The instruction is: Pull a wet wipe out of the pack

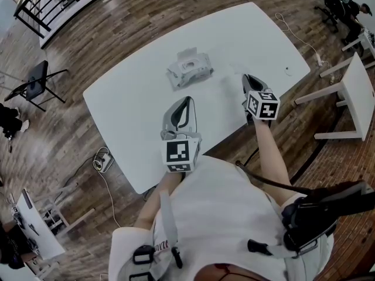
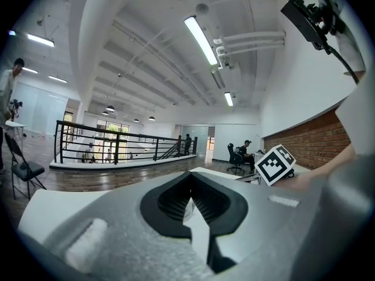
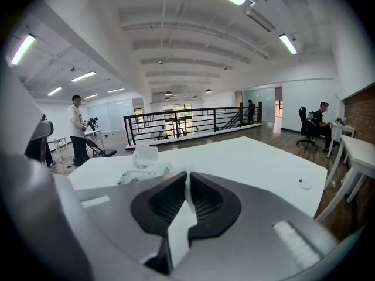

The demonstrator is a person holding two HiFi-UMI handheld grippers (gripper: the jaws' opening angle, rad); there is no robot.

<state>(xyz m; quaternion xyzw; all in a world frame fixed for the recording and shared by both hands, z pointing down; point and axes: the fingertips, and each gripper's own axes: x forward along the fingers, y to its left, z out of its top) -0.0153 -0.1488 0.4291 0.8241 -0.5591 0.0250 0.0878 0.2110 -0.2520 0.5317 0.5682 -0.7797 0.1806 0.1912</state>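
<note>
The wet wipe pack (image 1: 190,68) lies on the white table (image 1: 129,110), towards its far side, with its flip lid up. In the right gripper view the wet wipe pack (image 3: 139,172) shows just left of the jaw tips, its lid (image 3: 145,154) standing upright. My left gripper (image 1: 187,100) is shut and empty, hovering over the table's near middle, short of the pack. My right gripper (image 1: 246,77) is shut and empty too, to the right of the pack and apart from it. The left gripper (image 2: 190,178) points almost level, and its body hides the pack from its own camera.
A small white round object (image 1: 287,71) lies near the table's right end, with a cable (image 1: 296,34) beyond it. White side tables (image 1: 357,92) stand at the right. A folding chair (image 1: 35,81) stands at the left and a power strip (image 1: 104,160) lies on the floor.
</note>
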